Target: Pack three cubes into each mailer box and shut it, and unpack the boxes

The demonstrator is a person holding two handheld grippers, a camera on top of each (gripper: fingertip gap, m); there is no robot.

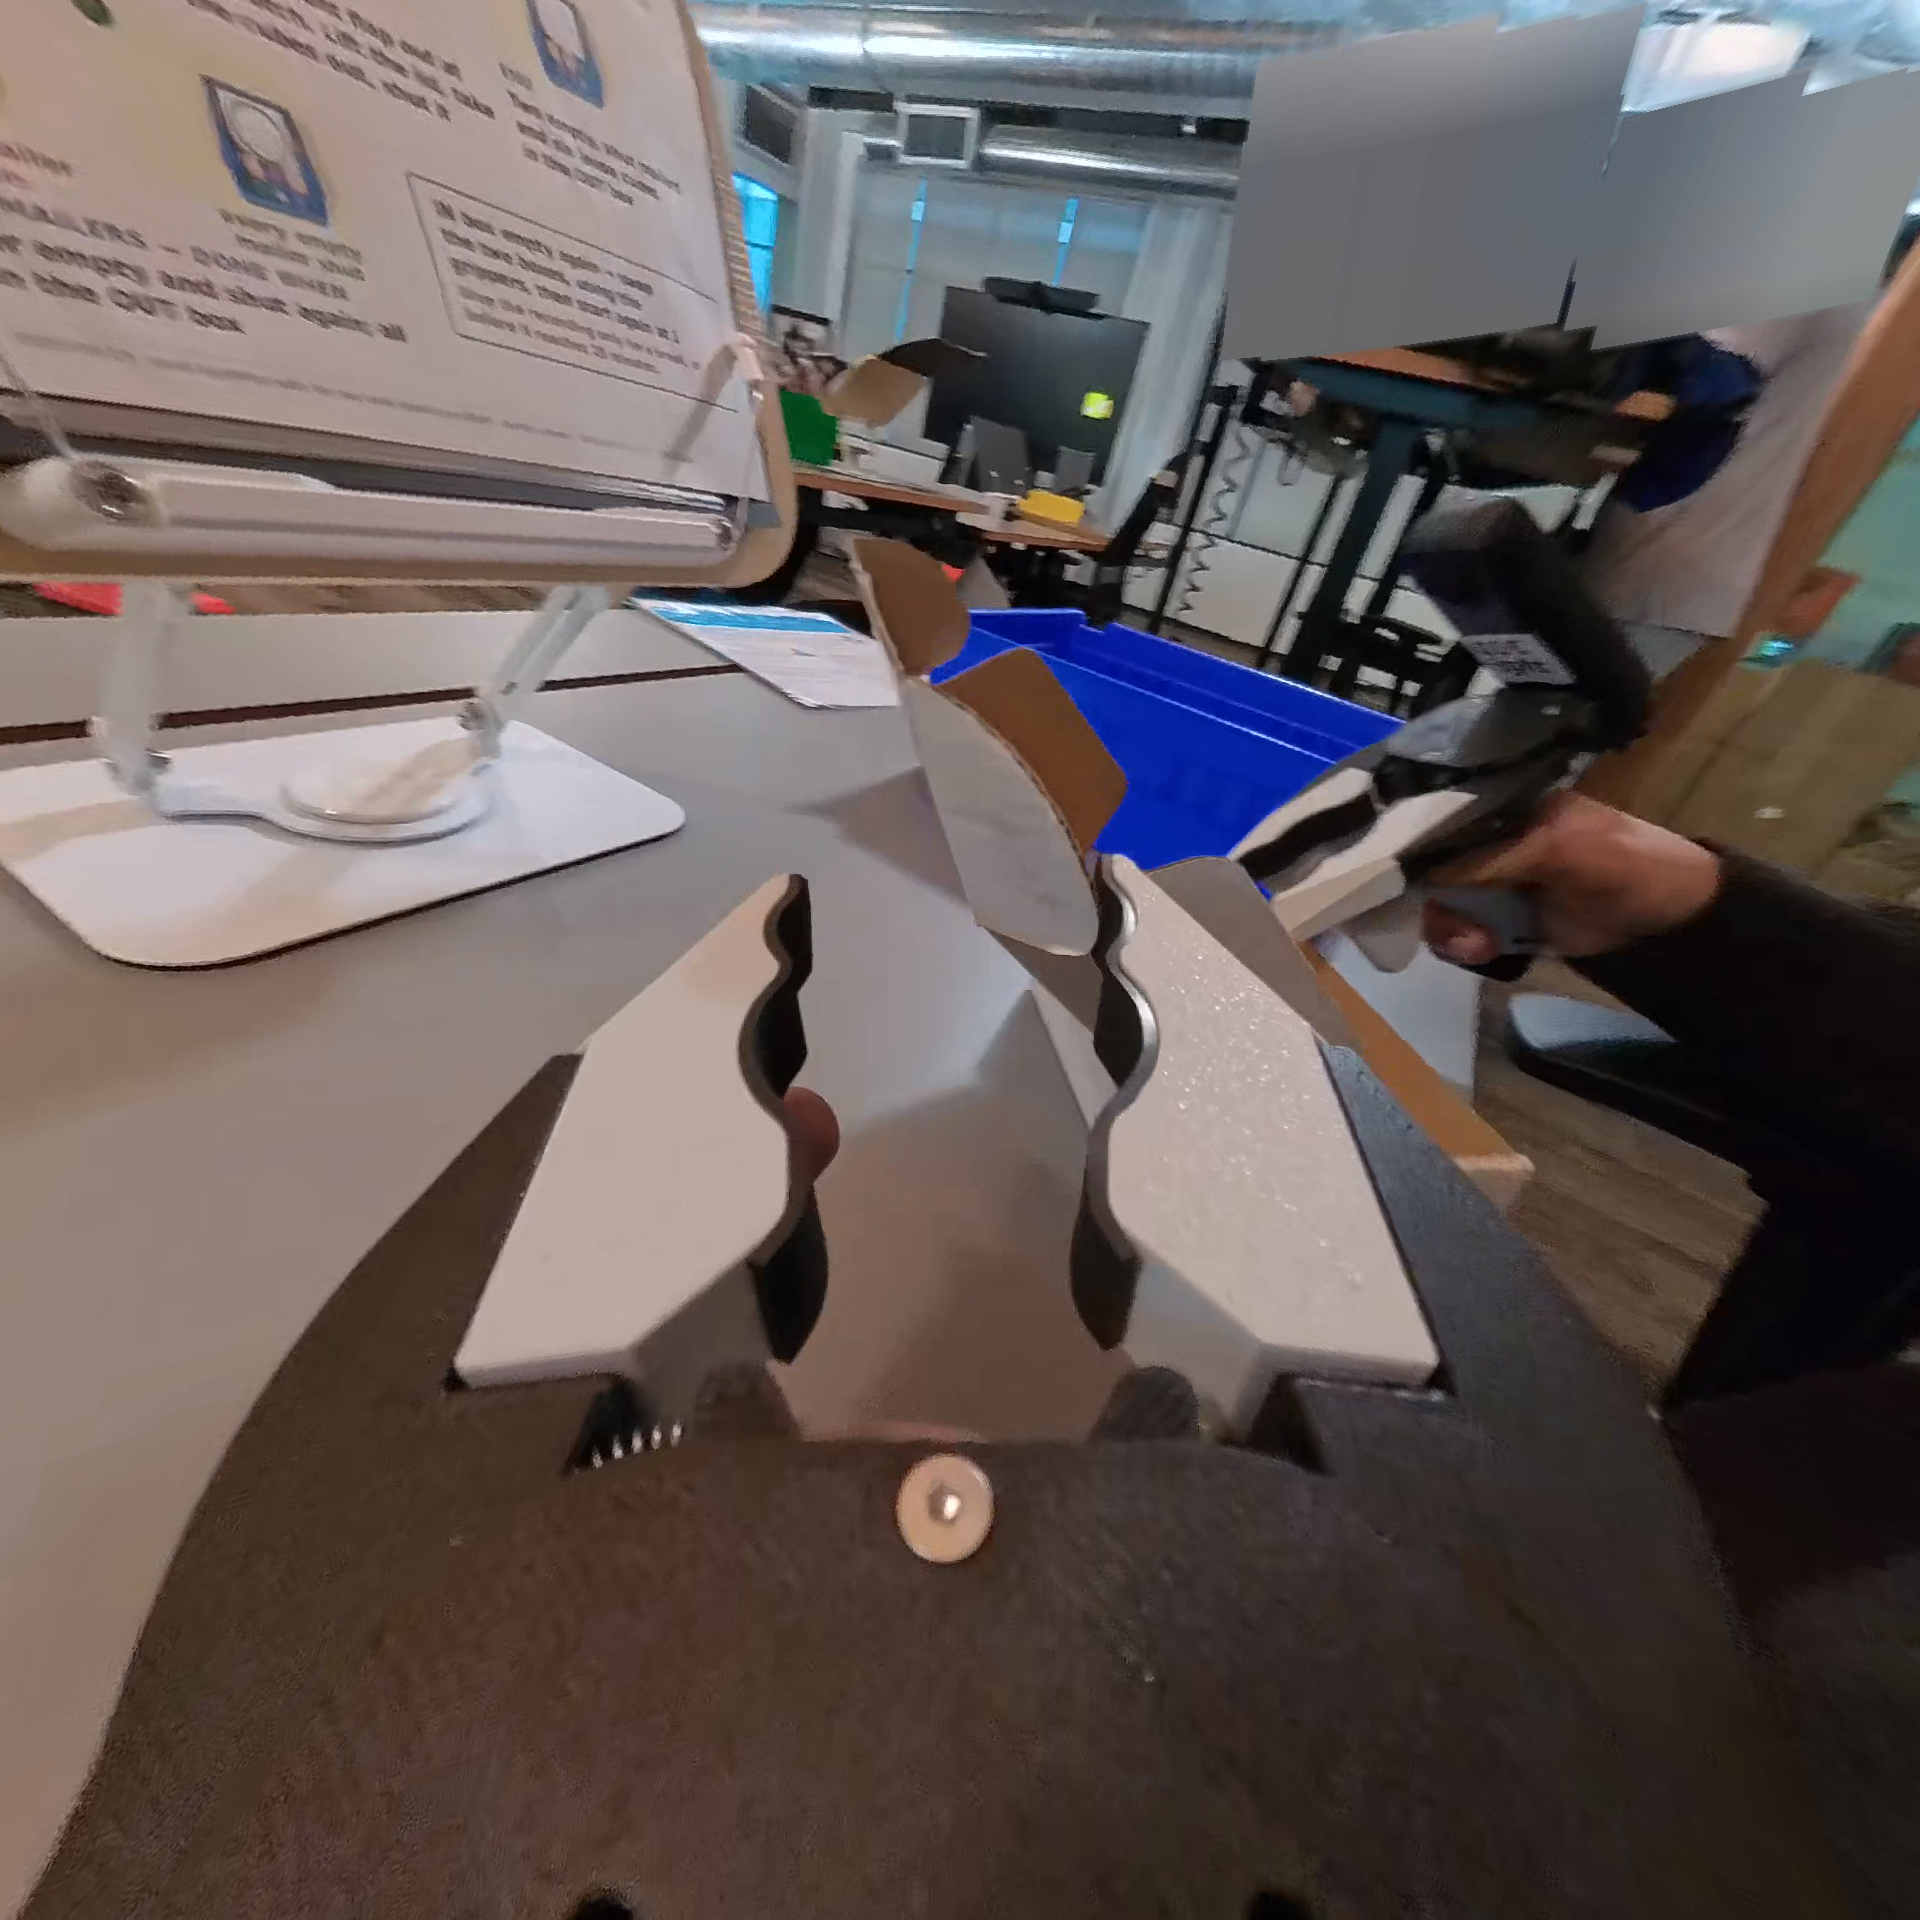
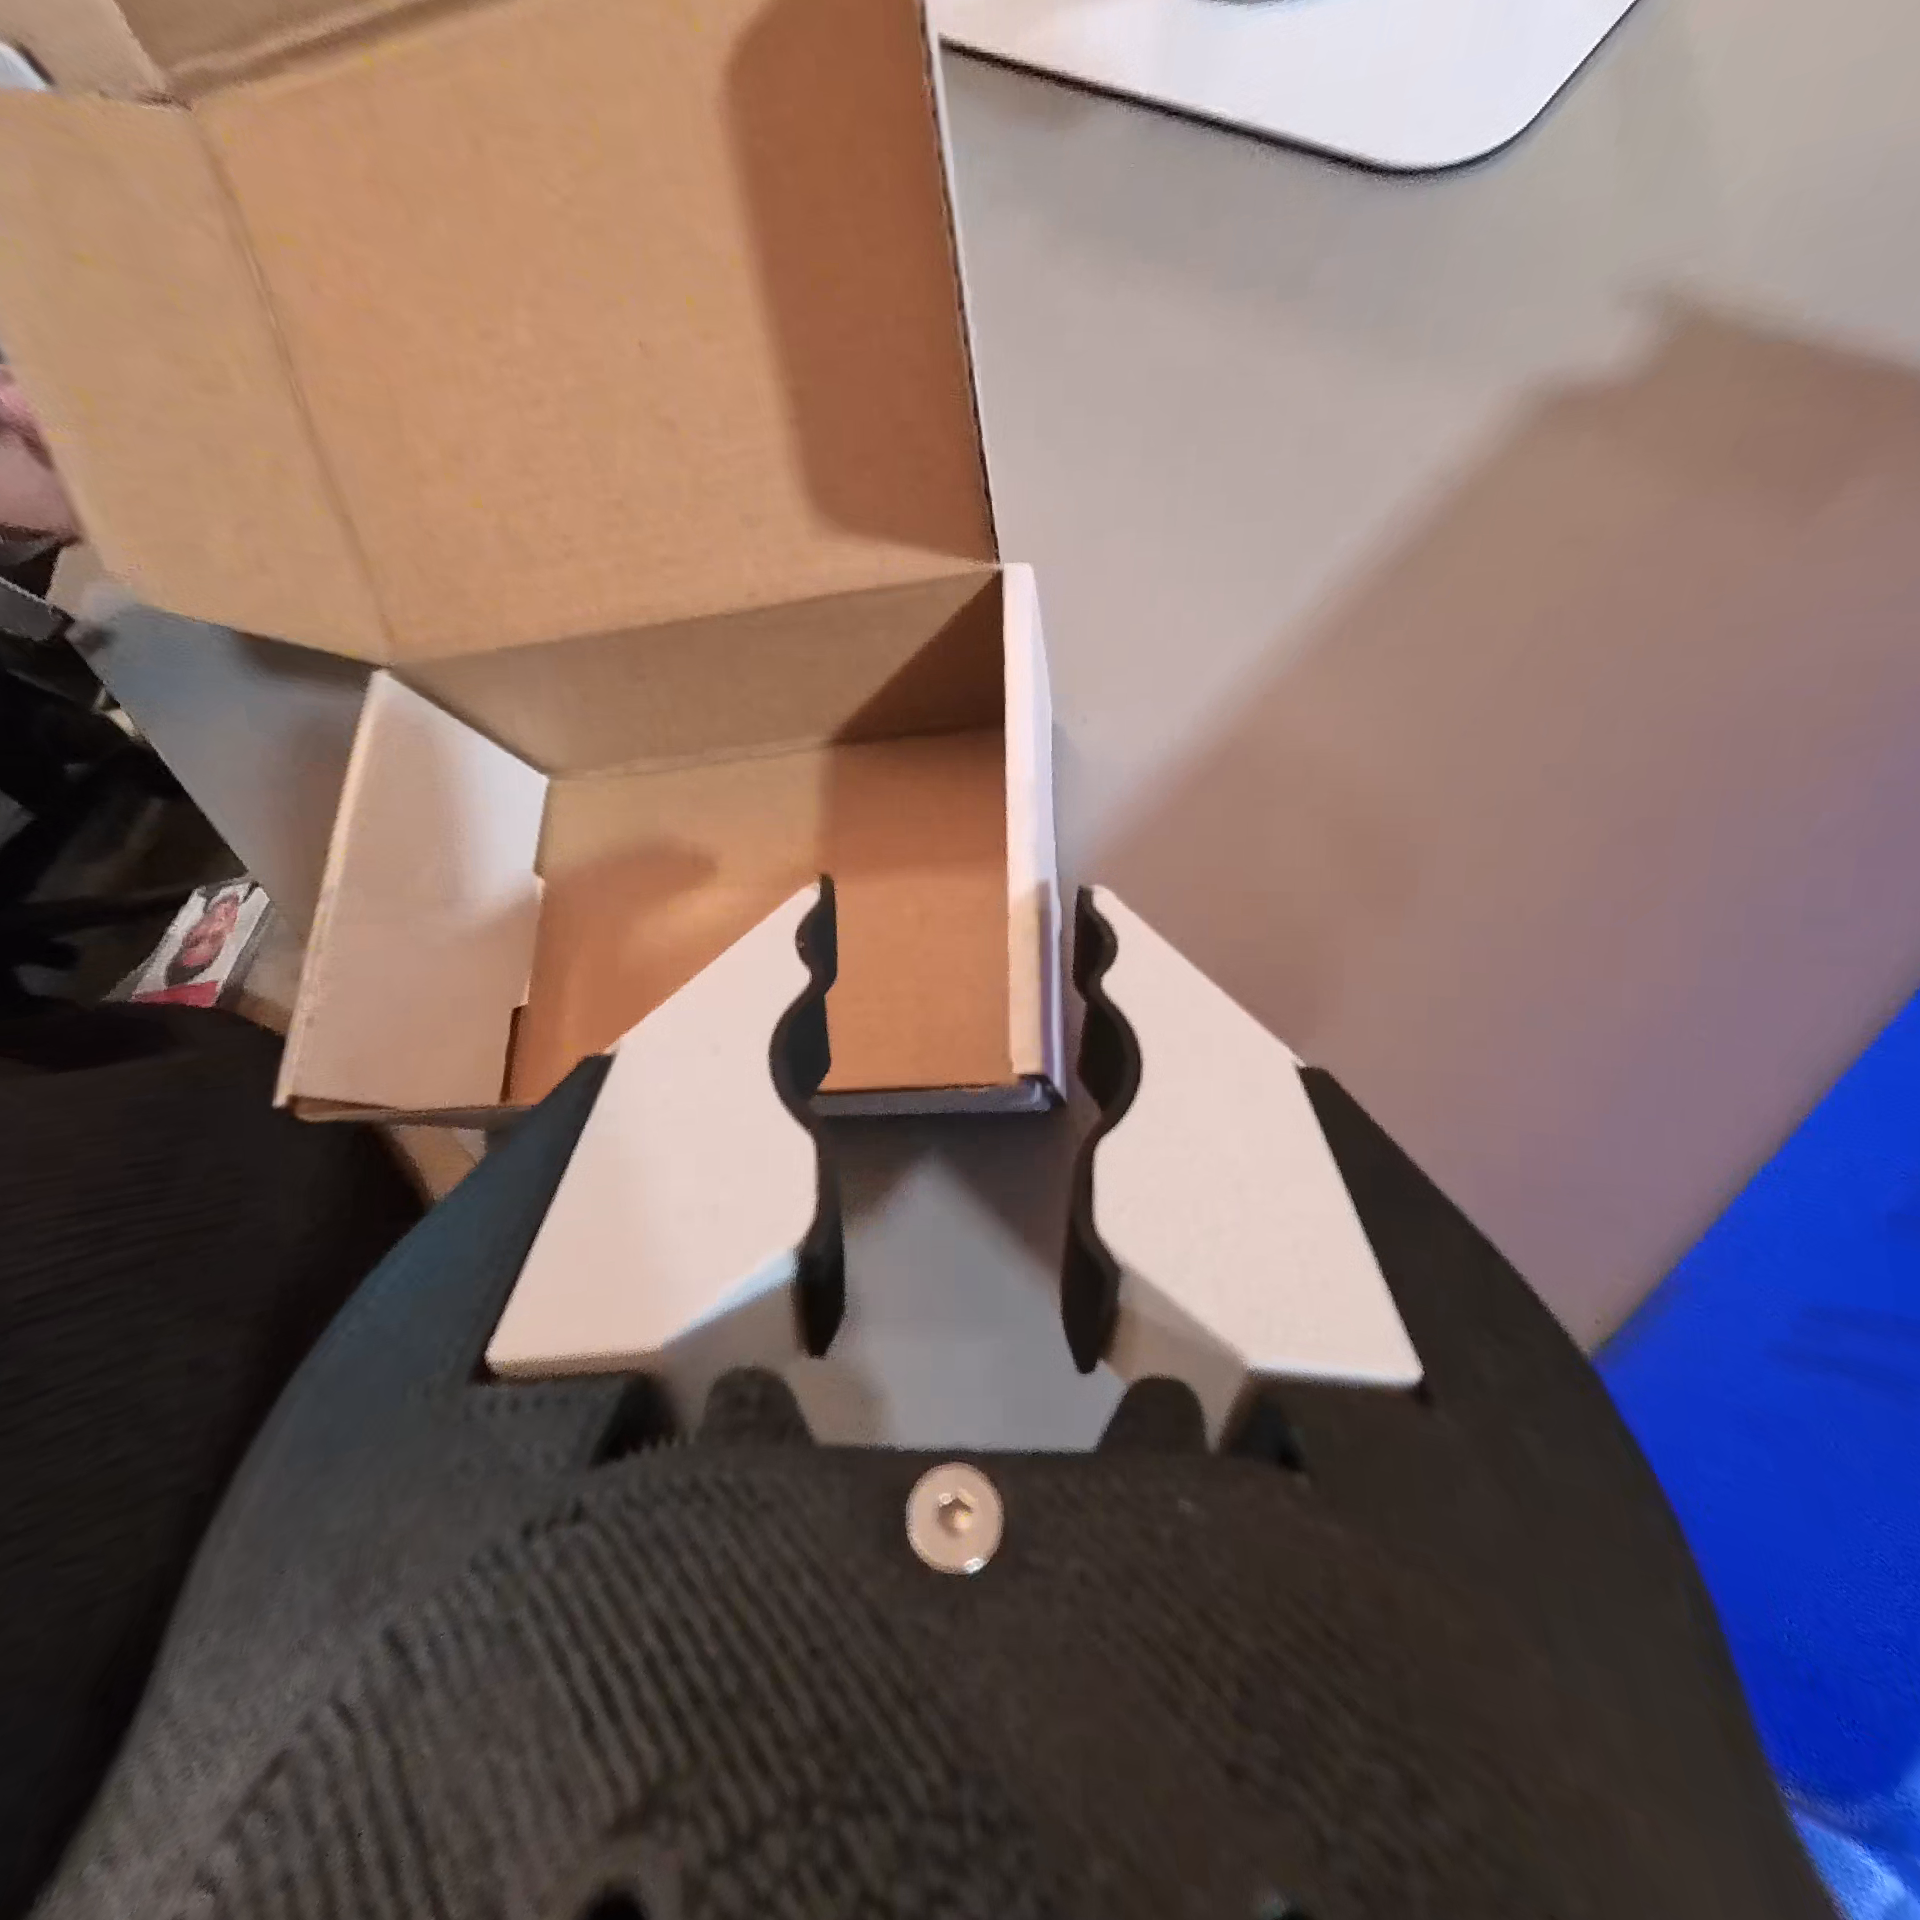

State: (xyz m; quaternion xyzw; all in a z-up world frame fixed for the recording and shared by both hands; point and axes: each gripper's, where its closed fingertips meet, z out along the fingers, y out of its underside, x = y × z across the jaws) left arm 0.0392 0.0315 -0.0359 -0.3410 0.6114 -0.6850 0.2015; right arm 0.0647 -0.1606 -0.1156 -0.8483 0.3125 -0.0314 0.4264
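An open mailer box (image 2: 665,831), white outside and brown inside, stands on the grey table (image 2: 1351,520) with its lid (image 2: 582,343) raised. What shows of its inside is empty. My right gripper (image 2: 953,888) is open, and the box's front right corner and right wall (image 2: 1029,831) lie between its fingertips. In the left wrist view my left gripper (image 1: 951,894) is open and empty, low over the table. The box's raised lid flap (image 1: 1008,831) stands just off its right fingertip. The right gripper (image 1: 1351,862), held in a hand, shows beyond it. No cubes are in view.
A blue bin (image 1: 1195,727) sits behind the box and shows at the right in the right wrist view (image 2: 1766,1351). A sign on a white stand (image 1: 343,831) is at the left. A paper sheet (image 1: 790,644) lies farther back. The table edge (image 1: 1455,1132) runs at the right. One gripper's finger ends stand about 20 cm off the other's.
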